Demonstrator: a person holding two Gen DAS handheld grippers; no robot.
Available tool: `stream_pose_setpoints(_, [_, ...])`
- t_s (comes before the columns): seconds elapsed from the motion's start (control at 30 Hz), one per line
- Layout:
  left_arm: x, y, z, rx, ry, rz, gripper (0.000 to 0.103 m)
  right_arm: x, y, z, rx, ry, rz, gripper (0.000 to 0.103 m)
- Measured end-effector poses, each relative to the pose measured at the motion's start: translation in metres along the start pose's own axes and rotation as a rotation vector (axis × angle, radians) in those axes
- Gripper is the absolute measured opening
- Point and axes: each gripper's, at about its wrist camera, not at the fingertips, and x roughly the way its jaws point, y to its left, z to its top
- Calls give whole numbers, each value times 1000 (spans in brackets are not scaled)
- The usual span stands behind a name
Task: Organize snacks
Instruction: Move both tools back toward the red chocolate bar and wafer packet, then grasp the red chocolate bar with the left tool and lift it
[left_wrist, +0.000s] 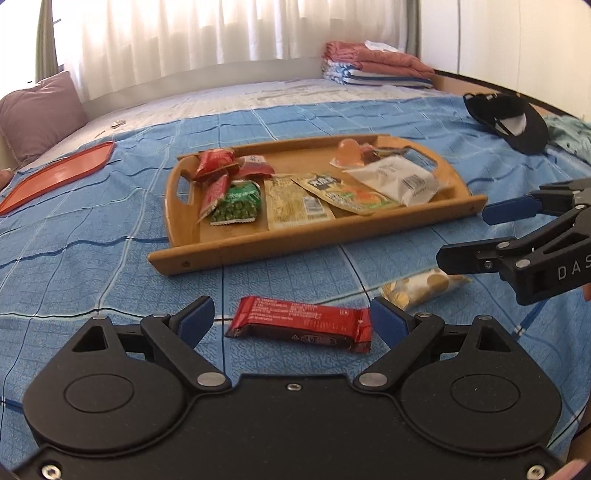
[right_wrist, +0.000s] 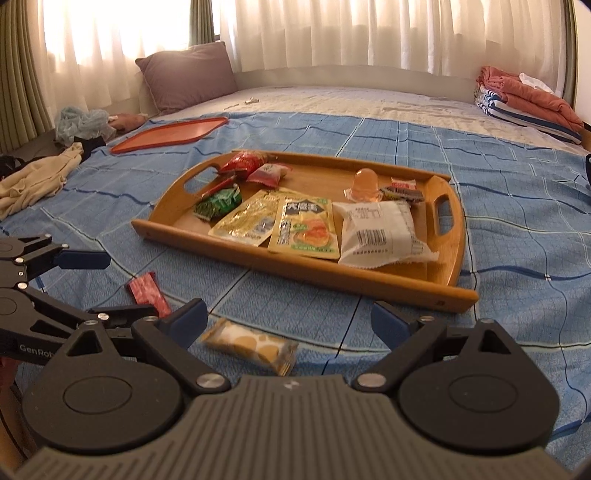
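Observation:
A wooden tray lies on the blue bedspread and holds several snack packets and a jelly cup. A red bar wrapper lies on the bedspread between the fingers of my open left gripper. A yellow biscuit packet lies between the fingers of my open right gripper, which shows at the right of the left wrist view. Both grippers are empty.
A red flat tray lies at the far left. Folded towels are stacked at the back right. A black cap lies right of the tray. A purple pillow and loose clothes lie at the left.

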Motion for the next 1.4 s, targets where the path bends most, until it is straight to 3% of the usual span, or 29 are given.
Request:
stream_pose_setpoints(0.5, [28,3,1,-53,116,-28,91,9,3,-14,-26,44,13,98])
stream_pose_setpoints(0.7, [30,3,2,-61,113,-29,91,12,5,-17,-27,59,24,98])
stream_pose_setpoints(0.87, [30,2,2,-59,117,-34,85,15,6,-20,-24,63,31,98])
stream_pose_setpoints(1.03, [27,2,2,-53,108,-45,68,18,6,-21,-17,66,37,98])
stream_pose_setpoints(1.4, [21,4,1,-67,90,-31,65,21,10,-20,-17,67,41,98])
